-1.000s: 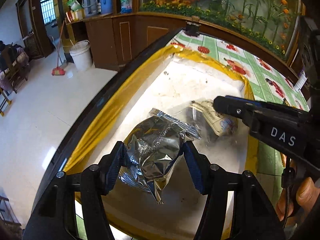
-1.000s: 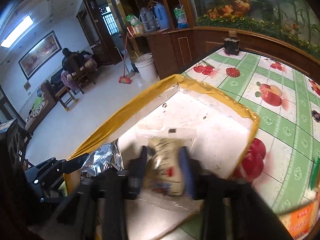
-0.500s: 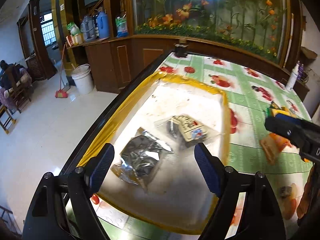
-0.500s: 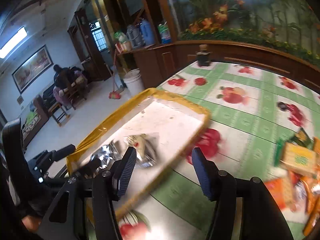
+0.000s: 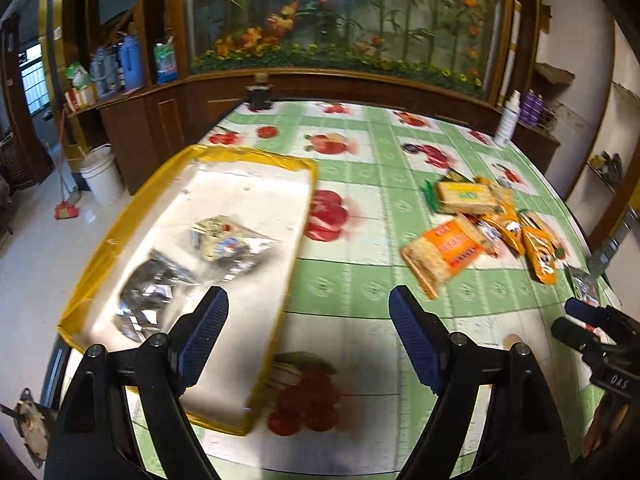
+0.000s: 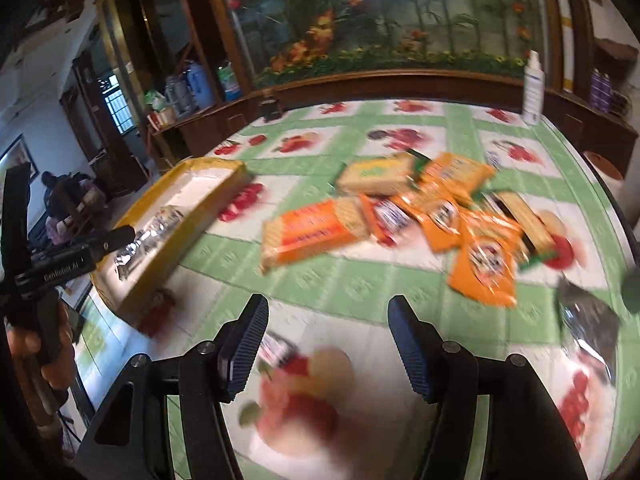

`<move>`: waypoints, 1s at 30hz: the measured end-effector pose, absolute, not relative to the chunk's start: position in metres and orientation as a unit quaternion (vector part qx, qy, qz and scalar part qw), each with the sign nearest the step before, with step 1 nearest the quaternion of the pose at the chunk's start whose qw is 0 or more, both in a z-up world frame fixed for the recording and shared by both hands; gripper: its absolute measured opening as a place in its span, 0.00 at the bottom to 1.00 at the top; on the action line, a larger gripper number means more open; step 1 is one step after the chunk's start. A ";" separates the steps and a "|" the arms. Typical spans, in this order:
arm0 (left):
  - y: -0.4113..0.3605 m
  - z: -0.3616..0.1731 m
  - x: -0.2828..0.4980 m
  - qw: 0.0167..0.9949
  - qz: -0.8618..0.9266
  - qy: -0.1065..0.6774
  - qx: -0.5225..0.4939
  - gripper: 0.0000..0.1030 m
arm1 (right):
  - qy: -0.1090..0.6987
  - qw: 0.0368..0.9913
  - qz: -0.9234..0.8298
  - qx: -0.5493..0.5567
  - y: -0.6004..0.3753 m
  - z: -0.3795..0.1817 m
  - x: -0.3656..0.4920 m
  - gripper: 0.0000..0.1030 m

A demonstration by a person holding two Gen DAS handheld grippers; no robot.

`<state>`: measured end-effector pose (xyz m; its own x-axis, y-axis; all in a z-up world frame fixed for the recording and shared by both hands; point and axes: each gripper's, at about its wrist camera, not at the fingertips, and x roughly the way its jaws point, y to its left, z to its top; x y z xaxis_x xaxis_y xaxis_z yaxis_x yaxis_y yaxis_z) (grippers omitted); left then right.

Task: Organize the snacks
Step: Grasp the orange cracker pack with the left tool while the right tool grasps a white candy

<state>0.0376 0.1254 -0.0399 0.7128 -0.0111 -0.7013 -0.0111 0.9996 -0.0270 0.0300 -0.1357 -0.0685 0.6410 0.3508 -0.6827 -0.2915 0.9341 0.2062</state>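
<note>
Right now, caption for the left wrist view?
Open left gripper above fruit-print tablecloth; two packets in yellow-rimmed tray, snack pile beyond.

Looks like a lived-in home, a dining or sitting room. Fruit-print green oilcloth over the table, dark wooden cabinets with a large flower mural behind, bottles and jugs on the counter. On the tiled floor, a white bucket and a broom; framed picture on the far wall.

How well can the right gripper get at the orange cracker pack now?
Probably yes. The right gripper is empty, its jaws opening, and only bare tablecloth lies between it and the orange cracker pack, which sits at the pile's near edge with nothing on top.
</note>
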 end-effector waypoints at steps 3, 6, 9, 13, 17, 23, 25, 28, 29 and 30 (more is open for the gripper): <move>0.107 -0.045 0.042 0.920 -0.020 0.392 0.001 0.81 | 0.392 0.898 0.196 0.035 -0.137 -0.079 0.021 0.63; 0.091 -0.047 0.051 0.915 -0.039 0.401 0.021 0.81 | 0.390 0.891 0.233 0.011 -0.122 -0.085 0.020 0.63; 0.077 -0.050 0.062 0.908 -0.062 0.413 0.042 0.80 | 0.390 0.877 0.278 -0.030 -0.099 -0.091 0.024 0.61; 0.061 -0.054 0.080 0.899 -0.083 0.424 0.072 0.80 | 0.394 0.859 0.314 -0.087 -0.076 -0.099 0.033 0.61; 0.044 -0.059 0.098 0.891 -0.102 0.430 0.104 0.80 | 0.400 0.847 0.330 -0.115 -0.063 -0.106 0.044 0.53; 0.010 -0.070 0.119 0.867 -0.163 0.436 0.177 0.80 | 0.413 0.837 0.329 -0.145 -0.056 -0.117 0.049 0.24; 0.000 -0.073 0.125 0.860 -0.179 0.435 0.199 0.80 | 0.418 0.837 0.328 -0.132 -0.062 -0.117 0.049 0.20; -0.011 -0.079 0.135 0.851 -0.192 0.437 0.220 0.80 | 0.421 0.839 0.322 -0.122 -0.074 -0.116 0.046 0.19; -0.014 -0.082 0.139 0.848 -0.195 0.439 0.225 0.80 | 0.423 0.840 0.320 -0.118 -0.077 -0.116 0.045 0.19; -0.016 -0.085 0.143 0.846 -0.196 0.441 0.228 0.80 | 0.424 0.841 0.317 -0.112 -0.081 -0.116 0.044 0.19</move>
<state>0.1427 -0.0165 -0.0848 0.5339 -0.1298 -0.8355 0.5324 0.8193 0.2129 0.0438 -0.0810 -0.1157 0.4394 0.4382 -0.7842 -0.6278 0.7741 0.0808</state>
